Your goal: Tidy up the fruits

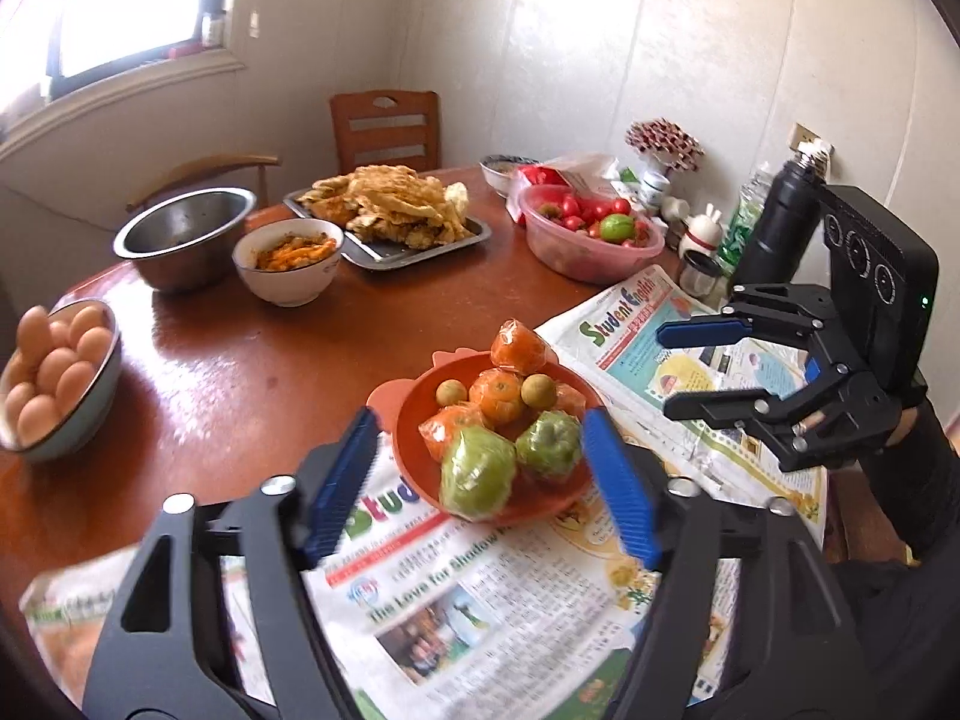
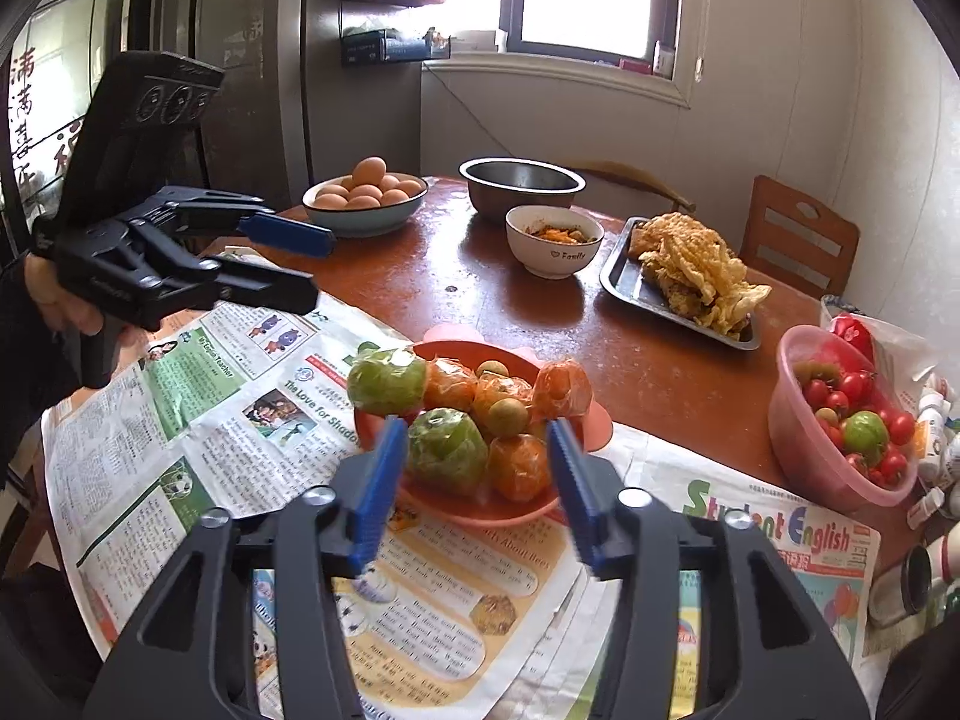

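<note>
Bare tabletop [image 1: 240,384] between fruit plate [image 1: 420,456], egg bowl [image 1: 90,408]

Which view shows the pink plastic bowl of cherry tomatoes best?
The right wrist view: the pink plastic bowl sits close at the right, its red tomatoes and one green fruit distinct. The left wrist view shows the same bowl farther back, smaller, but whole.

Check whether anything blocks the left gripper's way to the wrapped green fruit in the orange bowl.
Nothing visible does. The left gripper is open, its blue pads either side of the orange plastic bowl on the newspaper, with the plastic-wrapped green fruit nearest. The right gripper is off to the side.
</note>
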Tool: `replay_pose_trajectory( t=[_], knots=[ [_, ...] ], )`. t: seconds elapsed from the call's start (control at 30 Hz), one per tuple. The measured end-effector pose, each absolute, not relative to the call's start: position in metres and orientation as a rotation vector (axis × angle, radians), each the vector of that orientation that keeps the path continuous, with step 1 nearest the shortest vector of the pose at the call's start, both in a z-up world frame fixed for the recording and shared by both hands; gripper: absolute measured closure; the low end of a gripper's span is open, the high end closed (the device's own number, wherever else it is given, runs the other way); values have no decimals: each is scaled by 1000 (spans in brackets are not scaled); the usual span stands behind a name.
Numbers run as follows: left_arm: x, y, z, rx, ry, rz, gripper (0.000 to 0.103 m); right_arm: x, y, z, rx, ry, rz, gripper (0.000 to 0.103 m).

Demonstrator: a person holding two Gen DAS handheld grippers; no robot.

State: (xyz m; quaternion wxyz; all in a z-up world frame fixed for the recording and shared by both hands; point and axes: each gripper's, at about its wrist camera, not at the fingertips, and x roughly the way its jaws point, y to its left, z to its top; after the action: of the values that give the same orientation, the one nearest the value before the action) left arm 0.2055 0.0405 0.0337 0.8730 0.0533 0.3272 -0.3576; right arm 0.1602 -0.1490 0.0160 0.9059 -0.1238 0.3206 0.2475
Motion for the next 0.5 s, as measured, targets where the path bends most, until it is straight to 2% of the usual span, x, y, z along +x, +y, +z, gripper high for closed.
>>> replay_pose_trajectory(
  t=[0.03,0.07,0.13,0.27,0.4,0.5],
  knots=[
    [196,41,35,106,671,-729,26,154,-149,17,-255,650,505,43],
    [188,40,36,99,661,-723,22,149,-149,18,-251,643,503,38],
    [173,41,37,81,638,-706,10,140,-150,19,-239,630,492,27],
    [142,45,35,20,616,-624,10,121,-150,18,-231,607,445,11],
    [118,42,29,2,610,-506,10,108,-149,13,-235,602,377,5],
    [95,33,20,42,620,-419,10,100,-151,10,-215,608,332,4]
  ],
)
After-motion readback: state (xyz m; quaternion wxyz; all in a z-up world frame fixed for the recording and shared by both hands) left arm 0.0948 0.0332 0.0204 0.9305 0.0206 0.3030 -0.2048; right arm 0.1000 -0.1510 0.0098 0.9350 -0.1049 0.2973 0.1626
